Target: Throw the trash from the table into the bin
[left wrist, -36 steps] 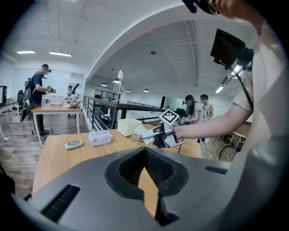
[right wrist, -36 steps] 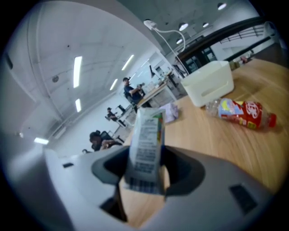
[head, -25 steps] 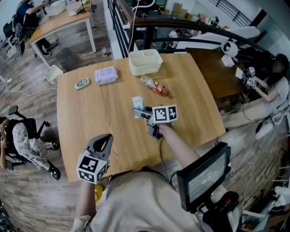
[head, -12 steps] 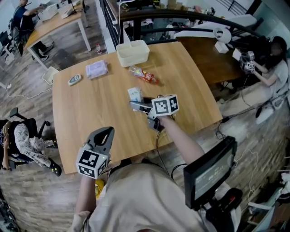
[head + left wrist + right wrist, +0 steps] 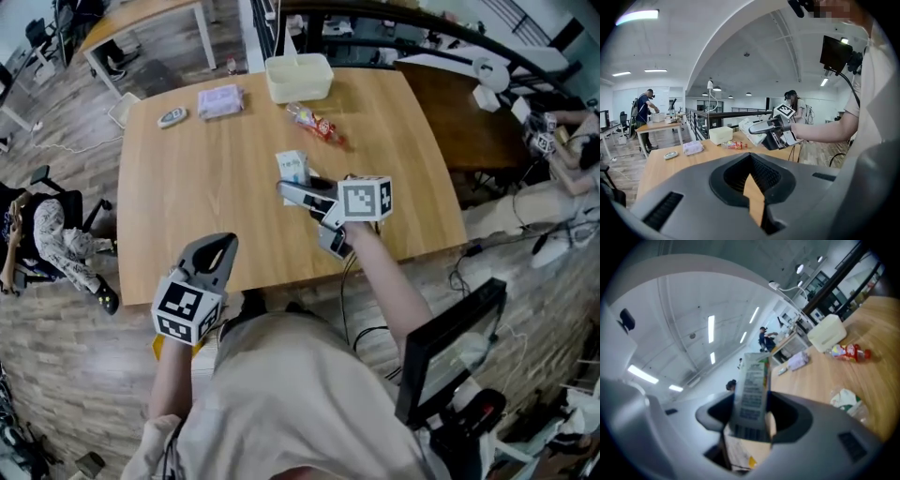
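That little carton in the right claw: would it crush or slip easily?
The carton looks like thin card, so a hard squeeze would probably dent it. Most of it sticks out past the right claw, so it might pivot. Being small, probably light.

You can read nothing: print and barcode on the carton blur, and the red wrapper at twelve o'clock is too small.
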Tool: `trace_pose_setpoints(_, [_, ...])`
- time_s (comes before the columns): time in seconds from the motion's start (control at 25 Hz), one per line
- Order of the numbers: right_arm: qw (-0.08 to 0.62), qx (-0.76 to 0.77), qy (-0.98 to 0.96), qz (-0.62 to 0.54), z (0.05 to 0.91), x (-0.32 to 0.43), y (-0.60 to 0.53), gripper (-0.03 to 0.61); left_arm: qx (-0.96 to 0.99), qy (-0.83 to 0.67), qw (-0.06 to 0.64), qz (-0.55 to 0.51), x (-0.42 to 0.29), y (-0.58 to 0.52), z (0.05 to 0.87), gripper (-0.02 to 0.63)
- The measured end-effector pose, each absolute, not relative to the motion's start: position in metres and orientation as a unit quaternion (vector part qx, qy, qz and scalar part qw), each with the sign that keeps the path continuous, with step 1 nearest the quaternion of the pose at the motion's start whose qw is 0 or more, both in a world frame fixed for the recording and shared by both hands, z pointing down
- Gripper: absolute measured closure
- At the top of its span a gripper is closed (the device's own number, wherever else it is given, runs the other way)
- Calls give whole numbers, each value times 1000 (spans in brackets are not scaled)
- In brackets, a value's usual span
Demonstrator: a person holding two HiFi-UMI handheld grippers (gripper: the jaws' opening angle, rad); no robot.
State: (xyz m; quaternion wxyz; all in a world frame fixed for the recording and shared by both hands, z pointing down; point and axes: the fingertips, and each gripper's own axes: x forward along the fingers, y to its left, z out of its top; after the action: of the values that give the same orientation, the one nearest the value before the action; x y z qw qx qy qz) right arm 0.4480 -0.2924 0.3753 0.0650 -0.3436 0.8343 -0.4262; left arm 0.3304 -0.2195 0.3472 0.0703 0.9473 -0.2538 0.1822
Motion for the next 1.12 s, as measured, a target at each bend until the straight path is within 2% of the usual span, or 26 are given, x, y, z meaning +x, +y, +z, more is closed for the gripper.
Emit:
trace_pose_setpoints(0.52, [108, -270, 845, -448, 370, 430, -250, 330, 923, -312, 86, 207, 309, -161, 359, 594])
trace_pose_setpoints(1.12, [161, -244, 840, -457, 339, 401, -260, 330, 913, -351, 91, 184, 258, -161, 350, 594])
